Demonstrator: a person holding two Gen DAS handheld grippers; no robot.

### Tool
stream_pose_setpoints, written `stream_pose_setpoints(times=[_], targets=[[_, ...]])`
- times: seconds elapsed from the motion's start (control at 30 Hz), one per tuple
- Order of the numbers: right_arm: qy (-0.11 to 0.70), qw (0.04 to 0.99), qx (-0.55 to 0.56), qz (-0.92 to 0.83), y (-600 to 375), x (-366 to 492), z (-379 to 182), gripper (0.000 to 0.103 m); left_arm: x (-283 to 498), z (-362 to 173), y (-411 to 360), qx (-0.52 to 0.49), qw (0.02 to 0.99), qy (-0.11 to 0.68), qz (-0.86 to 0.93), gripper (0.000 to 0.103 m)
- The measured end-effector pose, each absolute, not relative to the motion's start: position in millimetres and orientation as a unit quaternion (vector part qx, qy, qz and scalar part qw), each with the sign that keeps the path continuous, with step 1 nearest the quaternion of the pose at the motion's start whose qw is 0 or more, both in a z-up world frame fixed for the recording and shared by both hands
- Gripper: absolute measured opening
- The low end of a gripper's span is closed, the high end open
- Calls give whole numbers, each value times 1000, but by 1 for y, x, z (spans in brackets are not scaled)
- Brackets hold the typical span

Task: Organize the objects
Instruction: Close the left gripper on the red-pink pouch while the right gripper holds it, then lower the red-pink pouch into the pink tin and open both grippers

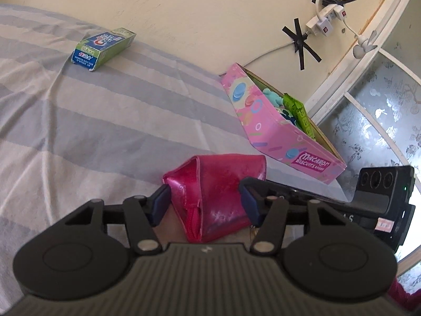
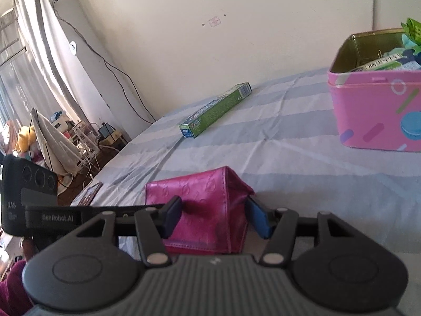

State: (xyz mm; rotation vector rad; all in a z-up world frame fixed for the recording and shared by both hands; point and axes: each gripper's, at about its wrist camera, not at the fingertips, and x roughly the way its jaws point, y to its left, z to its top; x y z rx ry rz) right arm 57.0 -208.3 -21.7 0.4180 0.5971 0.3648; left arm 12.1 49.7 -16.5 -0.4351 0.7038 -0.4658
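A shiny magenta pouch (image 1: 218, 192) lies on the striped bedsheet near the front. My left gripper (image 1: 205, 200) is closed on one end of it, and my right gripper (image 2: 214, 214) is closed on the other end of the pouch (image 2: 200, 205). A pink Macaron Biscuits tin (image 1: 276, 131), open and holding a teal toy and green packets, stands to the right of the pouch; it shows at the far right in the right wrist view (image 2: 376, 105). A green and blue toothpaste box (image 1: 102, 48) lies farther back near the wall (image 2: 215, 110).
The bed's striped sheet (image 1: 105, 131) spreads to the left. A wall with taped cables and a power strip (image 1: 323, 23) is behind. A patterned glass door (image 1: 373, 110) stands right of the tin. Floor clutter and a dark phone (image 2: 89, 193) lie off the bed's left edge.
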Motion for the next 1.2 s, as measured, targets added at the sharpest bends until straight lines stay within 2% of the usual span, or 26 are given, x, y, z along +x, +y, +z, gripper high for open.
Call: stream_pose_setpoints(times=[0.17, 0.23, 0.3, 0.4, 0.43, 0.47, 0.53, 0.57, 0.63, 0.87, 1.03, 1.2], targets=[[271, 931, 183, 162, -211, 50, -16, 58, 11, -14, 53, -210, 889, 336, -229, 59], [259, 939, 170, 150, -211, 46, -15, 69, 11, -13, 53, -209, 890, 333, -231, 59], [252, 942, 164, 147, -210, 43, -15, 76, 11, -12, 51, -205, 891, 331, -233, 59], [253, 942, 158, 154, -208, 44, -15, 75, 12, -12, 49, -199, 890, 336, -236, 59], [257, 941, 154, 156, -207, 45, -15, 74, 12, -13, 48, -197, 890, 338, -236, 58], [265, 939, 152, 159, -207, 47, -16, 72, 12, -13, 48, -195, 889, 339, -237, 51], [282, 930, 154, 176, -205, 50, -19, 48, 13, -14, 45, -188, 889, 342, -237, 43], [282, 926, 158, 195, -204, 49, -19, 38, 12, -13, 43, -182, 891, 342, -234, 42], [266, 934, 142, 191, -201, 44, -14, 32, 14, -9, 40, -173, 894, 345, -229, 44], [182, 968, 104, 135, -220, 24, 22, 29, 39, 32, 4, -140, 904, 310, -261, 44], [127, 987, 85, 52, -262, 14, 45, 29, 67, 64, -58, -84, 912, 272, -296, 44], [112, 989, 97, -22, -320, 6, 47, 30, 97, 71, -133, -47, 901, 272, -336, 44]])
